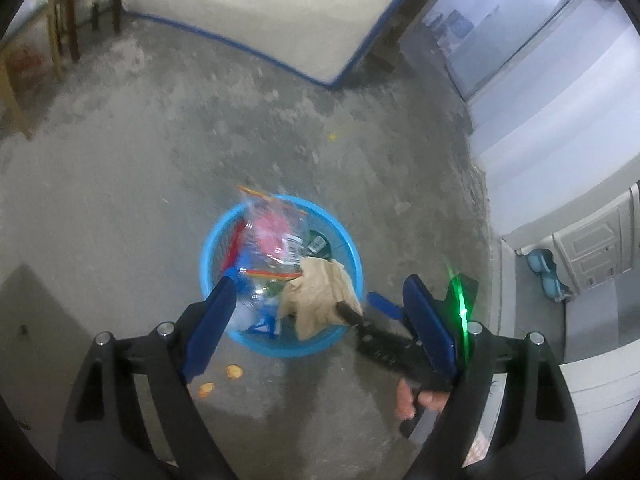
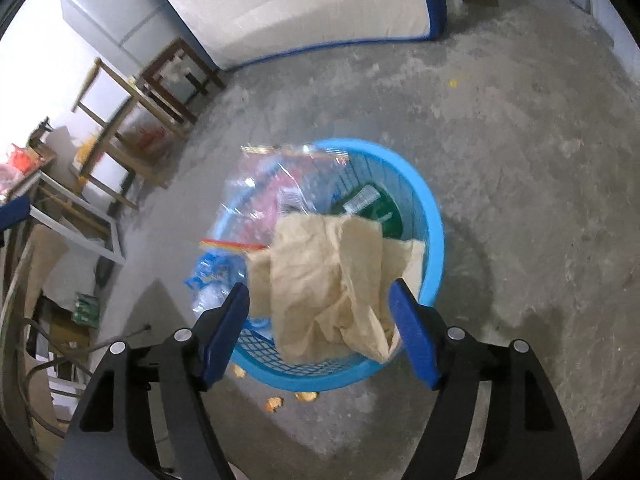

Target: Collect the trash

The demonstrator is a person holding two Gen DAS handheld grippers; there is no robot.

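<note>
A round blue basket (image 1: 352, 256) stands on the concrete floor, filled with trash: clear plastic bags (image 1: 272, 236) with red and orange strips, a green item (image 1: 320, 242) and a crumpled tan paper (image 1: 320, 292) on top. My left gripper (image 1: 320, 284) hangs open above the basket's near side, with nothing between its fingers. In the right wrist view the basket (image 2: 434, 240) is close below, and my right gripper (image 2: 320, 290) stands open with the tan paper (image 2: 320, 280) lying between its fingers over the near rim. A person's hand (image 1: 420, 400) holds the right gripper (image 1: 362, 306).
Orange scraps (image 1: 234, 372) lie on the floor near the basket (image 2: 276, 402), and a yellow scrap (image 1: 332, 136) lies farther off. A white mattress with blue edging (image 1: 260, 8) leans at the back. Wooden stools (image 2: 120, 120) and clutter line the left; a white cabinet (image 1: 592, 248) stands at the right.
</note>
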